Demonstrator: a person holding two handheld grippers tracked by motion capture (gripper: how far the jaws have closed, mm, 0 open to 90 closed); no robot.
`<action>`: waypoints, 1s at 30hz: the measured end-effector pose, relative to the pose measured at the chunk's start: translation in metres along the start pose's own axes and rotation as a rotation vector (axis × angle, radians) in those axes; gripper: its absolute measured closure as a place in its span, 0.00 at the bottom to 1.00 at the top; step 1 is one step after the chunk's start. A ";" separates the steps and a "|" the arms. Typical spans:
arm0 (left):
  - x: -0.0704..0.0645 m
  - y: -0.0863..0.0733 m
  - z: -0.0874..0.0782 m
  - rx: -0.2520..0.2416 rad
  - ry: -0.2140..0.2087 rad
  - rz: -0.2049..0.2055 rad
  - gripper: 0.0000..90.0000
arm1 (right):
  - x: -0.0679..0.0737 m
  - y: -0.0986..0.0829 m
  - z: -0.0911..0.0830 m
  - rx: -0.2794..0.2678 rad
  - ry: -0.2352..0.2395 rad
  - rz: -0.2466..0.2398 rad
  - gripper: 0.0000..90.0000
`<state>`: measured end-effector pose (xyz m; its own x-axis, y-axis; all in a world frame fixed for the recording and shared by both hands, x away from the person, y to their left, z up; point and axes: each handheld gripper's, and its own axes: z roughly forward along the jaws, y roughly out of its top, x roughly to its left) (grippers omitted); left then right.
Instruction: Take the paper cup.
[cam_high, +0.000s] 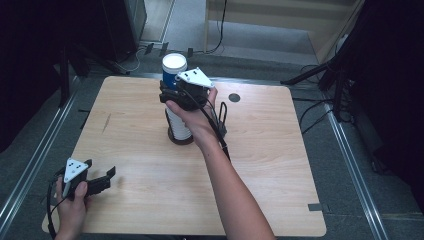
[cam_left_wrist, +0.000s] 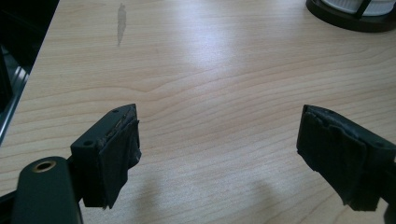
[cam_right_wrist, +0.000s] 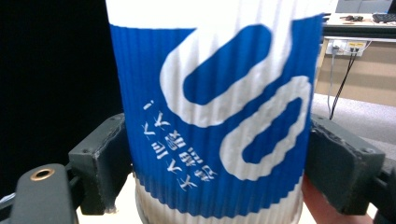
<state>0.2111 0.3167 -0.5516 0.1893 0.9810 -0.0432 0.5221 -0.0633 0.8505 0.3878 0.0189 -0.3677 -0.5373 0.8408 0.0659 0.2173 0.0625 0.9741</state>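
Since the top cup (cam_high: 174, 65) is pinched between the right tongs (cam_right_wrist: 212, 158) while it sits upside down on the cup stack (cam_high: 179, 125), the step in hand looks like lifting it off or seating it on; I cannot tell which. Either way, it would go best with a straight vertical move, the jaws kept level on the ribbed blue-and-white wall and the squeeze light, because paper this thin is likely to dent. Any tilt would probably drag the cups beneath or rock the black holder (cam_high: 180, 139) they stand in.

Taking the stack as the landmark, the bench (cam_high: 260, 150) spreads all around it, with the stack a little behind the middle. The right hand (cam_high: 192, 117) comes in from the near side and grips just below the top cup's rim. The left tongs (cam_left_wrist: 233, 154) rest well away, towards the near left corner, jaws spread wide over bare wood and holding nothing; they could steady the holder if it shifts.

Counted: one bench, one stack whose cups are too tightly nested to number, one holder, one blue-printed cup on top, two tongs, and one small dark disc (cam_high: 234, 97) beyond and to the right of the stack.
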 end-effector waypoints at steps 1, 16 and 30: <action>0.000 0.000 0.000 0.000 0.000 0.000 0.16 | 0.000 0.000 0.000 0.002 -0.001 -0.003 0.17; 0.001 0.000 0.000 -0.004 -0.001 -0.008 0.16 | 0.001 -0.001 0.001 -0.005 -0.005 -0.016 0.20; 0.000 0.000 0.000 -0.004 -0.001 -0.008 0.16 | 0.001 0.010 -0.004 -0.029 0.000 -0.014 0.22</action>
<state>0.2113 0.3171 -0.5517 0.1858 0.9813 -0.0505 0.5204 -0.0547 0.8521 0.3862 0.0184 -0.3575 -0.5403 0.8399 0.0525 0.1864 0.0586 0.9807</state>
